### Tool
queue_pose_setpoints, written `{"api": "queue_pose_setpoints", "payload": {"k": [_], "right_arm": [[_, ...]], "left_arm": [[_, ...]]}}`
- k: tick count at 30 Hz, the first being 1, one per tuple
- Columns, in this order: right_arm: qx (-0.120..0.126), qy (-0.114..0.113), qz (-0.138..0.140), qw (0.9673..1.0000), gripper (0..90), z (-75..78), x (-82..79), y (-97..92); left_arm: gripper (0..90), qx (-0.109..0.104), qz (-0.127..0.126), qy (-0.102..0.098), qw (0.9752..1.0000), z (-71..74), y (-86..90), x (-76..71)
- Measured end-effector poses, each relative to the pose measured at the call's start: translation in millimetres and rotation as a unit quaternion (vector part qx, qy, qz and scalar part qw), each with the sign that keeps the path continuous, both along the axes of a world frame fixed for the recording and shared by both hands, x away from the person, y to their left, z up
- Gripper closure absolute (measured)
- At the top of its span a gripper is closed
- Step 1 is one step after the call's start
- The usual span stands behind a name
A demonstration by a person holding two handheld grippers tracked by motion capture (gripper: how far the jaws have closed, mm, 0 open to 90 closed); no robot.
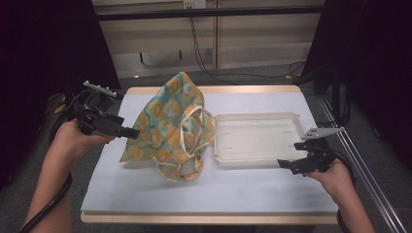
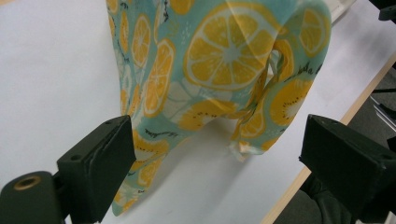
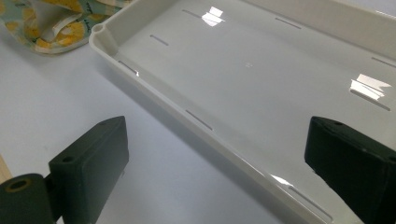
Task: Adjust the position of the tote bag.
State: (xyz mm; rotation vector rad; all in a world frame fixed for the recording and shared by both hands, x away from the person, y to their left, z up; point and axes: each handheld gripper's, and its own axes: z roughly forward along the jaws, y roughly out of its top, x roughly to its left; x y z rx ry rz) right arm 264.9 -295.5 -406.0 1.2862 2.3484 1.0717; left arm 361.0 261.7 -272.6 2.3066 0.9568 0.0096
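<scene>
**High view: lemon-print bag beside a bare white tray**

High view shows a soft fabric bag slumped on the pale table, left of centre. Its cloth is thin and limp, teal-green with a print of orange-yellow citrus slices, and it rises to a loose peak at the back while its lower part spreads in folds. Cream-coloured strap handles loop over its right side. The bag's right edge touches or just overlaps the left rim of a shallow rectangular tray, which is hard, glossy off-white plastic with rounded corners and a low raised wall. Nothing lies in the tray; its floor carries a few thin moulded slots and bright reflections.

The left gripper is held level at the bag's left side, its tips at the cloth's edge. From the left gripper view the two blocky black jaws stand wide apart, with the bag hanging in folds between and beyond them; whether the left jaw touches the fabric cannot be told. The weave there looks slightly sheer, with slices on a back layer showing faintly through.

The right gripper sits at the tray's near right corner. In the right gripper view its jaws are likewise spread, straddling the tray's near wall, gripping nothing. A bit of the handles lies at the upper left.
</scene>
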Motion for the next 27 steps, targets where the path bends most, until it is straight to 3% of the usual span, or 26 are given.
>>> {"api": "queue_pose_setpoints", "payload": {"k": [6,12,25,27], "right_arm": [[-0.002,-0.004,0.001,1.0000,6.2,0.0,0.2,1.0],[-0.005,0.001,0.005,1.0000,6.2,-0.7,-0.2,3.6],[-0.004,0.000,0.007,1.0000,6.2,-1.9,-0.1,5.1],[-0.004,0.000,0.006,1.0000,6.2,-1.8,-0.2,5.0]], "left_arm": [[9.7,0.001,0.005,-0.002,1.0000,13.8,-3.7,5.3],[10.4,0.006,-0.014,-0.008,0.9999,28.7,-15.7,9.4],[10.5,0.003,-0.020,0.001,0.9998,43.6,-29.8,22.7],[10.6,-0.005,-0.016,0.005,0.9998,45.0,-31.8,25.2]]}}
